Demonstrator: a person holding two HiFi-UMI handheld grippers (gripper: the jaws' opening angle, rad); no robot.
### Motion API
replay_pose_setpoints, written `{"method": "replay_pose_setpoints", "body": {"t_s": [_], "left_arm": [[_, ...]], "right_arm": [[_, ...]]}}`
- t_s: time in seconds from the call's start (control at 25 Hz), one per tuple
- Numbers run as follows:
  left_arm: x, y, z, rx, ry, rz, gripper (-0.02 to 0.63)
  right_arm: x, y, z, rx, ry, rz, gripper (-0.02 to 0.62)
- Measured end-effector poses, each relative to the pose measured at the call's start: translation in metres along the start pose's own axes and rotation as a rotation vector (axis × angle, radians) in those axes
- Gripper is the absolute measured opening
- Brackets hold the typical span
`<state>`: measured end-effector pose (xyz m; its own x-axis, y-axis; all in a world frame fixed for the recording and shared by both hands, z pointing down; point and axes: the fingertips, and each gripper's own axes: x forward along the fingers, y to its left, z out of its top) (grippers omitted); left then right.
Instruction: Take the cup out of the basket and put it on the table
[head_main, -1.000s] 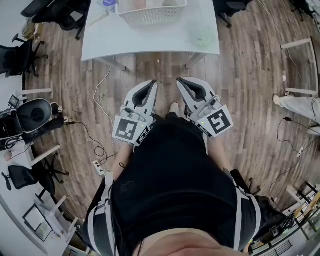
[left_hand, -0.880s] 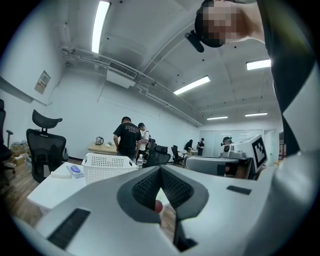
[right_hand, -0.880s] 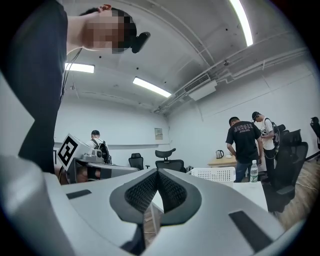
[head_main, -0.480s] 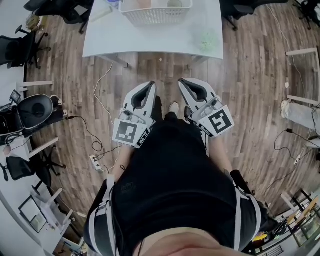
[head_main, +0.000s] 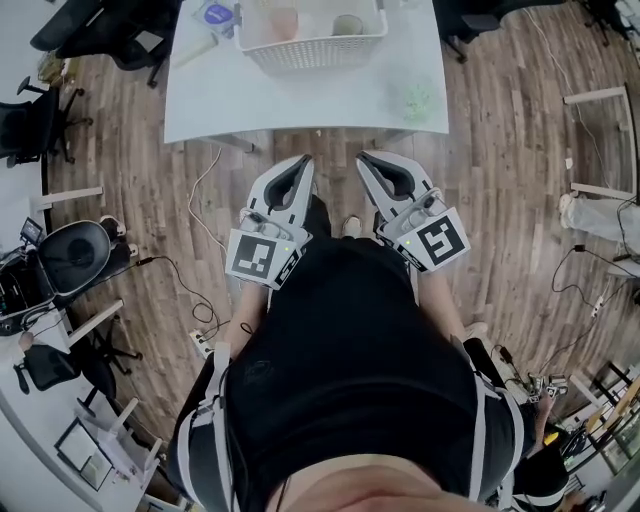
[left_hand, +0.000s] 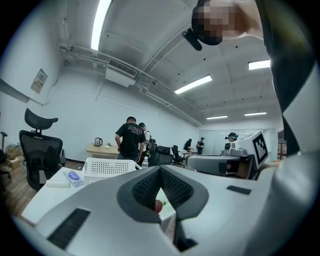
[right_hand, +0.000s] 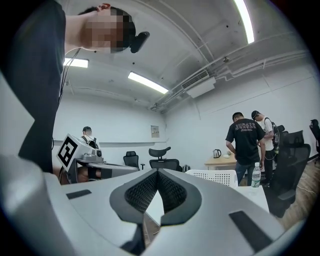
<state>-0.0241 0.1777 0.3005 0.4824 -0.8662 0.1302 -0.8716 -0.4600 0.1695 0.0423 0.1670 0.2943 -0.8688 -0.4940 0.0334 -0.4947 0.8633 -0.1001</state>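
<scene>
Left gripper (head_main: 302, 165) and right gripper (head_main: 366, 160): on both, the jaws are pressed together at the tips, with nothing between the pads and nothing held; each gripper's own view shows only the room past the closed pads. I carry them side by side, close in front of my waist and low over the wood floor (head_main: 150, 200), tips pointing away from me toward the table (head_main: 300, 100). Elbows bent and tucked, wrists about level. I read this as a travelling pose, not a reach, since the work is well beyond the tips. Farther out, the white basket (head_main: 312, 47) sits at the far side of the table. In it are a pinkish cup (head_main: 283, 22) on the left and a pale cup (head_main: 347, 24) on the right; I cannot tell which one is meant. Neither is out yet. The near tabletop is bare except for a green thing (head_main: 415, 98) at the right, so there looks to be room to set a cup down
</scene>
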Motion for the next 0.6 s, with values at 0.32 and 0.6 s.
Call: {"method": "replay_pose_setpoints", "body": {"t_s": [0.32, 0.6], "left_arm": [[0.024, 0.054, 0.022, 0.021, -0.001, -0.085, 0.018], [0.033, 0.102, 0.022, 0.066, 0.029, -0.128, 0.018]], "right_arm": [[0.066, -0.021, 0.014, -0.021, 0.008, -0.042, 0.020], [0.113, -0.028, 0.012, -0.005, 0.038, -0.100, 0.020]]}}
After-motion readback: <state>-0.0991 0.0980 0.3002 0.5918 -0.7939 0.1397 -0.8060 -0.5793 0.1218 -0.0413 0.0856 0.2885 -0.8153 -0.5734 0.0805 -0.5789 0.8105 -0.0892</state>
